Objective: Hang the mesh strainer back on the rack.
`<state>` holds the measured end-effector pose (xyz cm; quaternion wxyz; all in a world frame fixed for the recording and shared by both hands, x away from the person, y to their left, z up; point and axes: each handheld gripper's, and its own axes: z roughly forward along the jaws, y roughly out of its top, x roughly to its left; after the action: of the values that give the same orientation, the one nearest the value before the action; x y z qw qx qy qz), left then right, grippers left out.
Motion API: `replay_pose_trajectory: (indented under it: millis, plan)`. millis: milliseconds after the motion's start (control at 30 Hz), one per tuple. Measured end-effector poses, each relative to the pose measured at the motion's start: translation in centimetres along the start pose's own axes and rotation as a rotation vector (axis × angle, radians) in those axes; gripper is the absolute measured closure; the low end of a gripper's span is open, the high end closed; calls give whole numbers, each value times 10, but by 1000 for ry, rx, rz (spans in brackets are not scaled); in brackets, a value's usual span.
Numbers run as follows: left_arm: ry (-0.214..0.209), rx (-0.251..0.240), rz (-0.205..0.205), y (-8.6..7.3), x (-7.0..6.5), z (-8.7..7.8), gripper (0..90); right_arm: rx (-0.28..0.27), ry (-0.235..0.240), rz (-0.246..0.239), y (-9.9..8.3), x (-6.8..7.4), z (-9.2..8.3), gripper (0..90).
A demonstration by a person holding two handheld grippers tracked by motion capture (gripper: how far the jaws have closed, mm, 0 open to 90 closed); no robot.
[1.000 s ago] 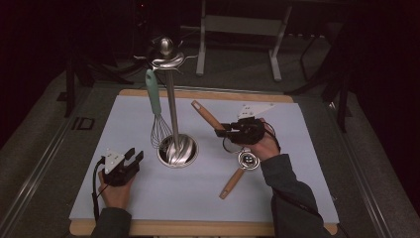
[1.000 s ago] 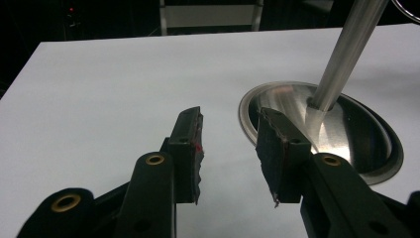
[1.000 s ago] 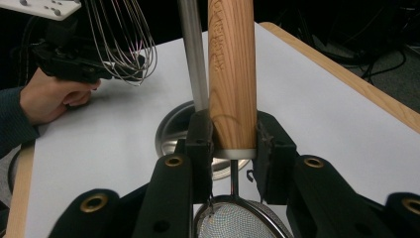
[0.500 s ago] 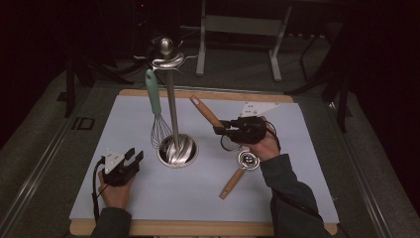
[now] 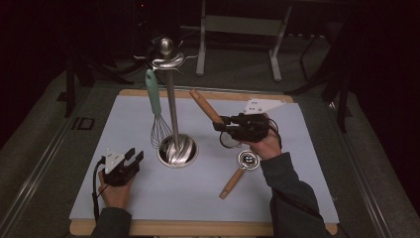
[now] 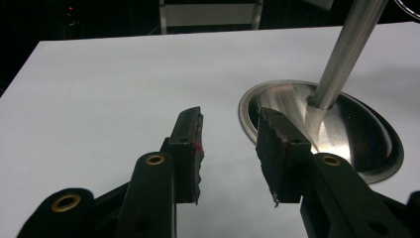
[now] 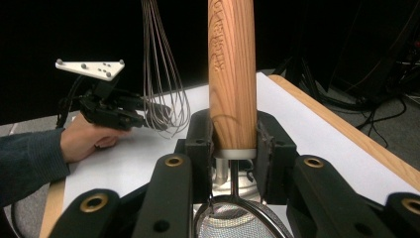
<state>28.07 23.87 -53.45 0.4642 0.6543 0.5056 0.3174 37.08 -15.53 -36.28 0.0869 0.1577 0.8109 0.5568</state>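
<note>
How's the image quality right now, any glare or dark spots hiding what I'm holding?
High view: surroundings are black, the lit mat reads clearly, the stand base glints. Left gripper view: strong sheen on the base and pole, jaws sharp. Right gripper view: the wooden handle is well lit and crisp between the jaws; the background is black and the mesh at the bottom edge soft.

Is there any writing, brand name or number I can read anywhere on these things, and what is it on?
Wooden handle held in the right gripper: an engraved line of letters runs along it, too small and blurred to read.
Table edge, left of the white mat: a small rectangular mark, not legible as text.
Whisk, metal stand, left gripper: no text visible.
</note>
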Motion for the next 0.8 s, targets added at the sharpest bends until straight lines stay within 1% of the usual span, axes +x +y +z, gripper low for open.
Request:
replay_pose_trajectory:
  millis: [67, 133, 367, 567, 800]
  plan:
    - [0, 0, 1, 0, 0, 0, 623, -5, 8, 1, 1, 0, -1, 715]
    - [0, 1, 2, 0, 0, 0, 623, -3, 3, 1, 3, 0, -1, 715]
    - [1, 1, 2, 0, 0, 0, 623, -27, 9, -2, 9, 0, -4, 715]
    - [0, 3, 0, 0, 0, 0, 623, -32, 16, -12, 14, 1, -5, 715]
    - [0, 5, 2, 0, 0, 0, 623, -46, 18, -13, 18, 2, -8, 715]
